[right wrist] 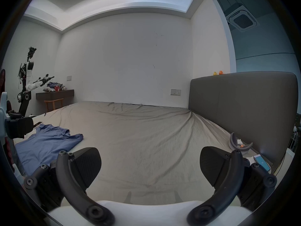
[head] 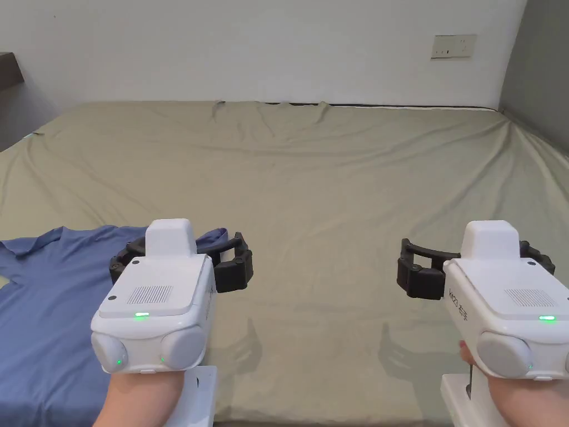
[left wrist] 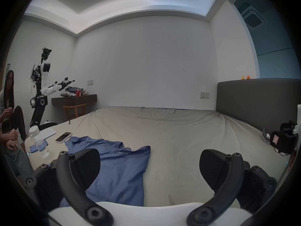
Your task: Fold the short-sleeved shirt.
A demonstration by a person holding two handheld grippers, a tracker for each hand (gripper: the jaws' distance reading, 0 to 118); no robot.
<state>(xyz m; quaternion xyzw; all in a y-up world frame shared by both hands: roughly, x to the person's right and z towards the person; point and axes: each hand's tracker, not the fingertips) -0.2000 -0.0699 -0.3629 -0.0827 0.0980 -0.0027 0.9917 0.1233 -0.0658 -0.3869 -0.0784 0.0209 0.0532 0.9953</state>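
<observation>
A blue short-sleeved shirt (head: pixel 50 300) lies spread flat at the near left of the bed, its collar end toward the far side. My left gripper (head: pixel 186 244) hovers over the shirt's right edge, jaws wide apart and holding nothing. In the left gripper view the shirt (left wrist: pixel 117 164) runs beneath the left jaw, and the gripper (left wrist: pixel 149 167) is open. My right gripper (head: pixel 475 253) hangs open above bare sheet, well to the right of the shirt. The right gripper view shows that gripper (right wrist: pixel 149 166) open, with the shirt (right wrist: pixel 47 141) far off to its left.
An olive sheet (head: pixel 333 183) covers the wide bed, with a grey headboard (right wrist: pixel 244 107) on the right. A water bottle (left wrist: pixel 39 144) and a phone (left wrist: pixel 63 137) sit beyond the shirt. A person (left wrist: pixel 8 99) sits left, near a robot (left wrist: pixel 42 86). A grey curved object (right wrist: pixel 239 145) lies by the headboard.
</observation>
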